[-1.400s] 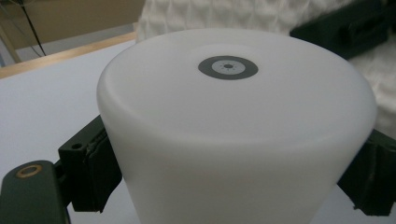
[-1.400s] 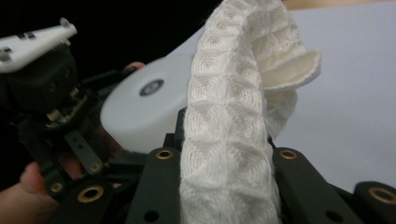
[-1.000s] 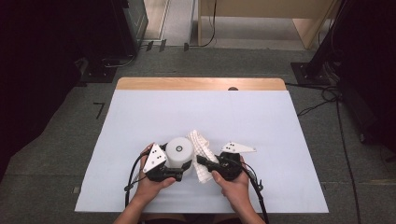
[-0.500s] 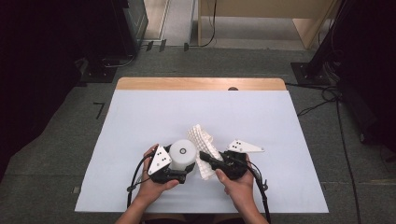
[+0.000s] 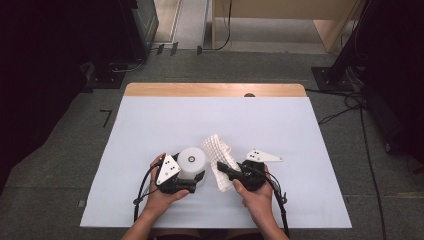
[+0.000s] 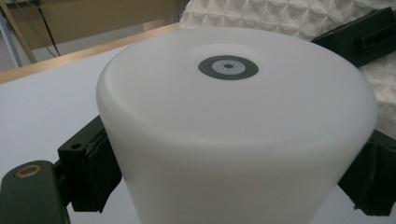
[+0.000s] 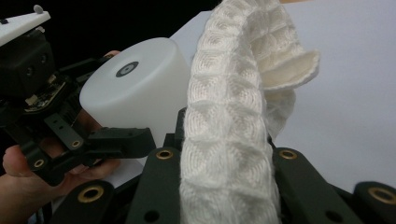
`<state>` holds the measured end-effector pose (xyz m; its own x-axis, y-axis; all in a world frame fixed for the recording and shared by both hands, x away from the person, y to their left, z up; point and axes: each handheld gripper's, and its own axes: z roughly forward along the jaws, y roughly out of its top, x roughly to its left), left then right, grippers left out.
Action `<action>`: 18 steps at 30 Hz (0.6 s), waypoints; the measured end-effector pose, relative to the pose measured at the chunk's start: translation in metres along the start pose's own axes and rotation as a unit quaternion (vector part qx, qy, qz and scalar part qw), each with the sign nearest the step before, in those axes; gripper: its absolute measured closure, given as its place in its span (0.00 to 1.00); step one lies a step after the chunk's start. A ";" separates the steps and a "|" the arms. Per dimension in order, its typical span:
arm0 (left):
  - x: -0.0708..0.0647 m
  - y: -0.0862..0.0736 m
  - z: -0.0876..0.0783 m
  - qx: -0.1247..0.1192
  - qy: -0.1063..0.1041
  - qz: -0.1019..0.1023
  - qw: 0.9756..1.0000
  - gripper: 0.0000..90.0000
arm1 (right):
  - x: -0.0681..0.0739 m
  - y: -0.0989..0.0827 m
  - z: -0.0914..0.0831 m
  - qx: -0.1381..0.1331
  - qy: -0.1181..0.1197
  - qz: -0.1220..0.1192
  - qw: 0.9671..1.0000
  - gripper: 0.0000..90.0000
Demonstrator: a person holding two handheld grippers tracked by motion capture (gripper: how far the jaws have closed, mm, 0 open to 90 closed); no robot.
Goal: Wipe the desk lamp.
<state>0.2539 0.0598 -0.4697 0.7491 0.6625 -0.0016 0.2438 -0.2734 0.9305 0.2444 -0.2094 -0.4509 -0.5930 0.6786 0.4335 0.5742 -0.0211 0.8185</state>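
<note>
Left hand (image 5: pixel 161 196): seen at the near edge of the table in the high view, wrapped around the left claw from below, a black cable trailing back from it.
Left claw (image 5: pixel 184 184): clenched on the white cylinder; in the left gripper view its two black jaws are pressed against opposite sides of the cylinder's lower wall. A grey three-cornered plate is carried on top.
White cylinder (image 5: pixel 192 162): held upright just above or on the table near its front edge, left of centre; whether its base touches the table cannot be told. A small dark ring with a grey centre is marked on its flat top (image 6: pixel 228 67).
Table (image 5: pixel 150 125): covered with a pale sheet, a bare wooden strip left at the far edge.
White cloth (image 5: pixel 220 159): a waffle-textured cloth, gripped at its near part and raised in a folded strip just right of the cylinder; in the right gripper view it rises between the jaws and curls over at the top (image 7: pixel 233 116).
Right claw (image 5: pixel 226 172): clamped tight on the cloth, pointed toward the cylinder.
Right hand (image 5: pixel 256 192): placed behind the right claw, right of centre.
</note>
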 end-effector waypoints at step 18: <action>-0.018 0.002 -0.008 -0.011 0.075 -0.043 0.996 0.07 | 0.000 0.001 -0.004 -0.005 -0.006 -0.002 1.000 0.82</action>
<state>0.2358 0.0529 -0.4646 0.6258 0.7795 -0.0285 0.2888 -0.1976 0.9368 0.2424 -0.2124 -0.4483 -0.5880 0.6875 0.4261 0.5664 -0.0261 0.8237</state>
